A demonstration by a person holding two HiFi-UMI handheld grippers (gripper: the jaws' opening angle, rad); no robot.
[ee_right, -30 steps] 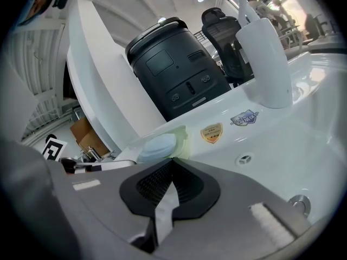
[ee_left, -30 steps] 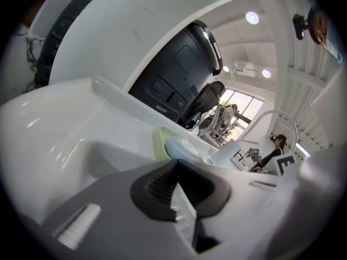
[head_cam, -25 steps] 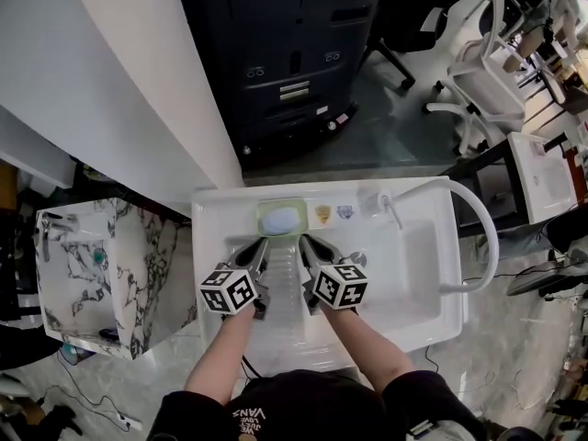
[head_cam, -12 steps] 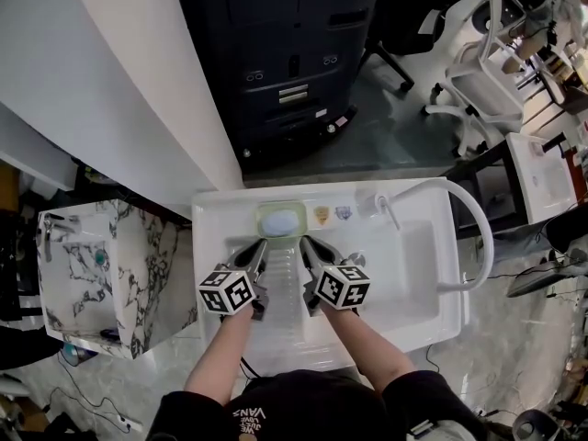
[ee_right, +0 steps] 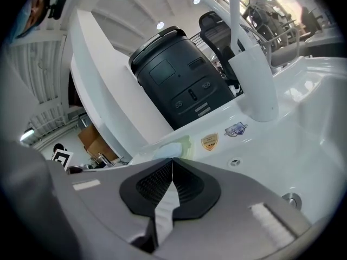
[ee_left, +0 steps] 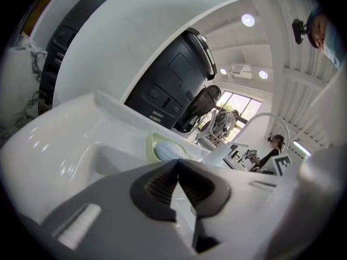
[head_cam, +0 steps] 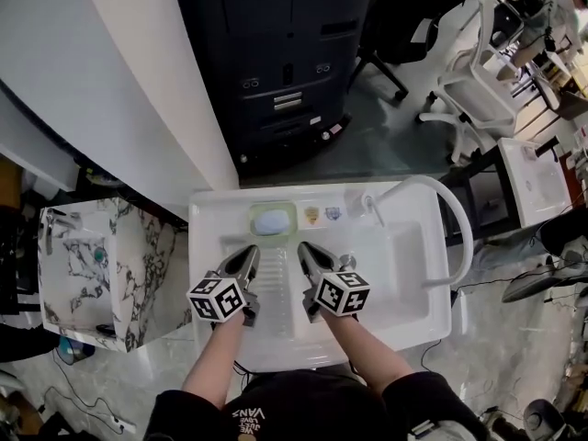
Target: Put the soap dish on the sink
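Observation:
A pale green soap dish (head_cam: 273, 219) with a light blue soap in it rests on the back ledge of the white sink (head_cam: 207, 211). It also shows in the left gripper view as the soap dish (ee_left: 162, 148) and, partly hidden by the jaws, in the right gripper view as the soap dish (ee_right: 172, 148). My left gripper (head_cam: 252, 252) hovers over the basin just in front of the dish, jaws shut and empty. Beside it, my right gripper (head_cam: 303, 248) is likewise shut with nothing between its jaws. Both stand apart from the dish.
A white faucet (head_cam: 372, 204) with a curved hose (head_cam: 459, 228) stands at the sink's back right, and two stickers (head_cam: 322, 214) lie next to the dish. A dark machine (head_cam: 276, 62) stands behind, a marbled sink (head_cam: 138, 246) at the left, office chairs (head_cam: 469, 90) at the far right.
Both grippers have drawn back from the soap dish toward the person and risen a little. The dish stays on the ledge.

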